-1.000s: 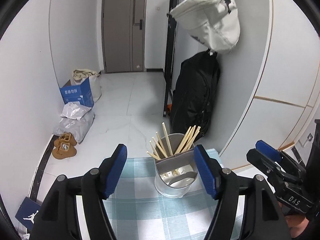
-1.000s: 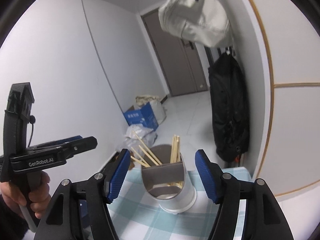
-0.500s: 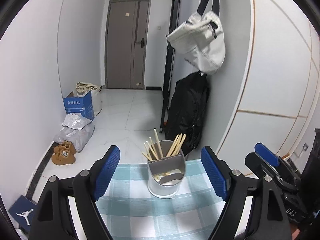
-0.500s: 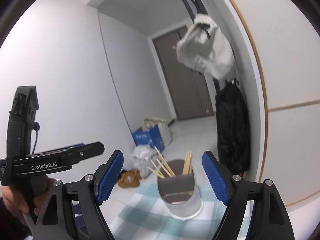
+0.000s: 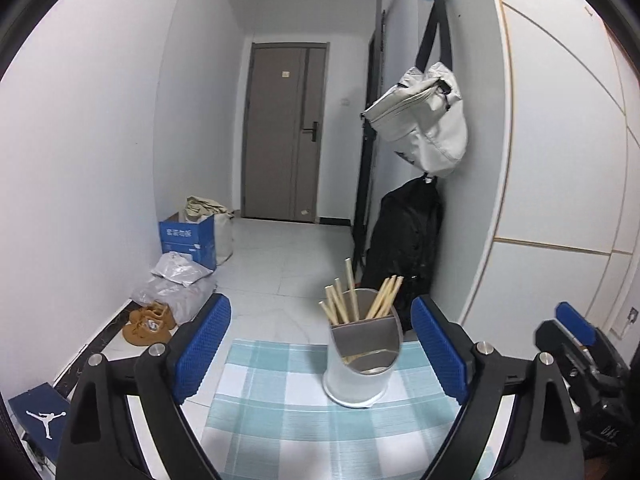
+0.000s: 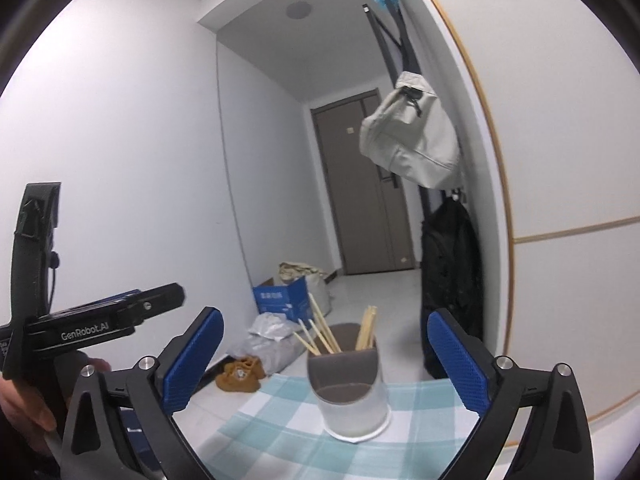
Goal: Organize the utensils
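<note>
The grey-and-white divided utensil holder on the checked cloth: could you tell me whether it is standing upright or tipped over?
Upright. The grey-and-white divided utensil holder stands on its flat base on the blue-checked cloth, and the wooden chopsticks rise from its rear compartment.

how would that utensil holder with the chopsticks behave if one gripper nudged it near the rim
The utensil holder is tall with a narrow base on a checked cloth, so it would probably tip rather than slide. Its chopsticks lean loosely and would likely rattle or shift.

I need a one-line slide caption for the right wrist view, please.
Open right hand-held gripper facing a utensil holder with chopsticks on a checked cloth.
</note>
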Available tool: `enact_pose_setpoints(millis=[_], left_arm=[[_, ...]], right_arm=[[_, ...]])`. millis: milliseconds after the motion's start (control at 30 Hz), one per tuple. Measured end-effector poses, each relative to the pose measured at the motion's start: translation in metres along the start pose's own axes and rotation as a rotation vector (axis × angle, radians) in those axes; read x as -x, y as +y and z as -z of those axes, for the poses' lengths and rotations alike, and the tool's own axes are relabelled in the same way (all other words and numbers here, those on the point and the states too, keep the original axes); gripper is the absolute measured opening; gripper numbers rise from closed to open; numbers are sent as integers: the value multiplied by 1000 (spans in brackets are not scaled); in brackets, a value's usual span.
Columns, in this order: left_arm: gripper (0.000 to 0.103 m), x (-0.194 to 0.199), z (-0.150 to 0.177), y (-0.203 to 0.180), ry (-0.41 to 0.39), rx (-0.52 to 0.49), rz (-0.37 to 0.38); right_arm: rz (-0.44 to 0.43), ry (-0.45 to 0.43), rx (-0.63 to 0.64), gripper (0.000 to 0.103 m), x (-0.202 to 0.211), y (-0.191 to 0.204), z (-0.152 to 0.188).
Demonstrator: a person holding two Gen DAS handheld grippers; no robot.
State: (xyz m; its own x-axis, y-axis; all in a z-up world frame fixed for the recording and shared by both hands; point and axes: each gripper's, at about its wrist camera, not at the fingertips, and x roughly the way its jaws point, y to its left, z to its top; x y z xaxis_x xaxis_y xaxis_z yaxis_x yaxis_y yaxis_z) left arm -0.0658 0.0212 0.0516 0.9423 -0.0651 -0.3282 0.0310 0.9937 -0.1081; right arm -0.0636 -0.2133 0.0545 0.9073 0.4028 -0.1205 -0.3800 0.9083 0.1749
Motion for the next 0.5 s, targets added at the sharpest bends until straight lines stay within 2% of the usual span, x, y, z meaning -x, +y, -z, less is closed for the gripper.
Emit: enact_pose_setpoints(millis=[167, 267, 500], left_arm=[[89, -22, 13, 11, 16, 15, -25], [89, -33, 21, 9, 8, -16, -52], [89, -63, 41, 8, 70, -8, -48]], right_arm=[[40, 29, 13, 103, -8, -8, 17], [50, 51, 18, 103, -11, -12, 28], [65, 107, -8, 103, -24, -22, 51]])
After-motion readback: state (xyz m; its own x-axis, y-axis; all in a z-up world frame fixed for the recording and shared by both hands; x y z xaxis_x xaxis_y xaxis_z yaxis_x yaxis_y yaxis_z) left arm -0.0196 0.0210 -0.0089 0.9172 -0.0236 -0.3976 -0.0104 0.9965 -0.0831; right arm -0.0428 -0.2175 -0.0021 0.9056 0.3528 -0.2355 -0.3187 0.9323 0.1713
